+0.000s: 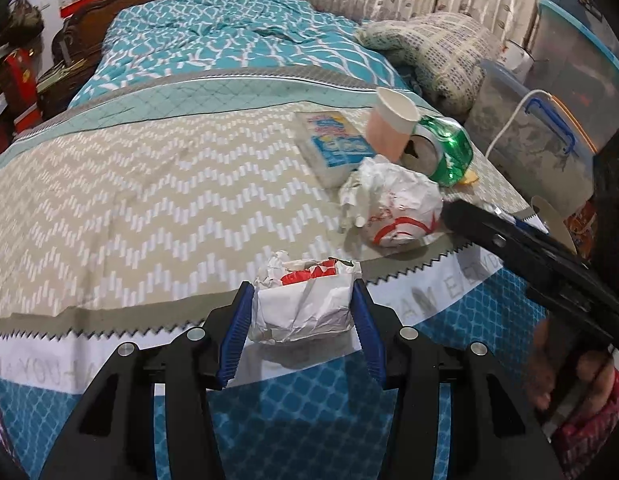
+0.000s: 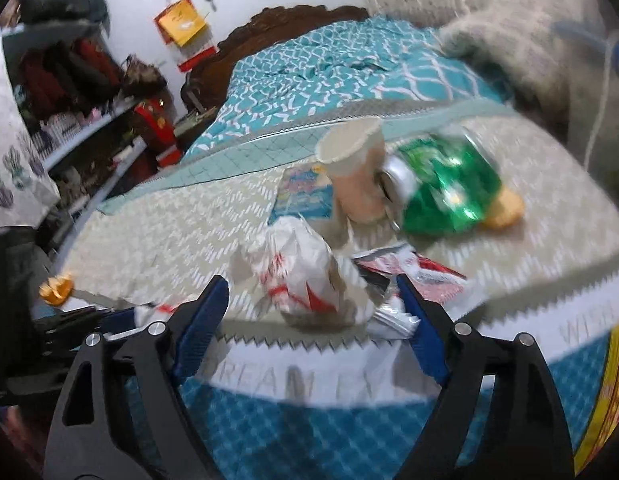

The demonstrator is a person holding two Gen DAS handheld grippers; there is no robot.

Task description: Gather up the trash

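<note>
Left wrist view: the left gripper has its blue pads pressed on both sides of a crumpled white-and-red paper wrapper, gripping it right at the sawtooth edge of the beige chevron-patterned blanket. Beyond it on that blanket sits a bigger balled-up white paper bag with red print, and the right gripper's black body reaches in from the side, touching or nearly touching that ball. Further back on the blanket: a pink-and-white paper cup tipped against a crushed green aluminium can, with a flat blue-and-white box just beside the cup.

Right wrist view, blurry: the right gripper is spread wide, nothing pinched, its fingers flanking the balled paper bag at the blanket's edge. Red-and-white foil wrappers lie beside the ball, by the other finger. Cup and can lie beyond, a small orange-yellow piece touching the can.
</note>
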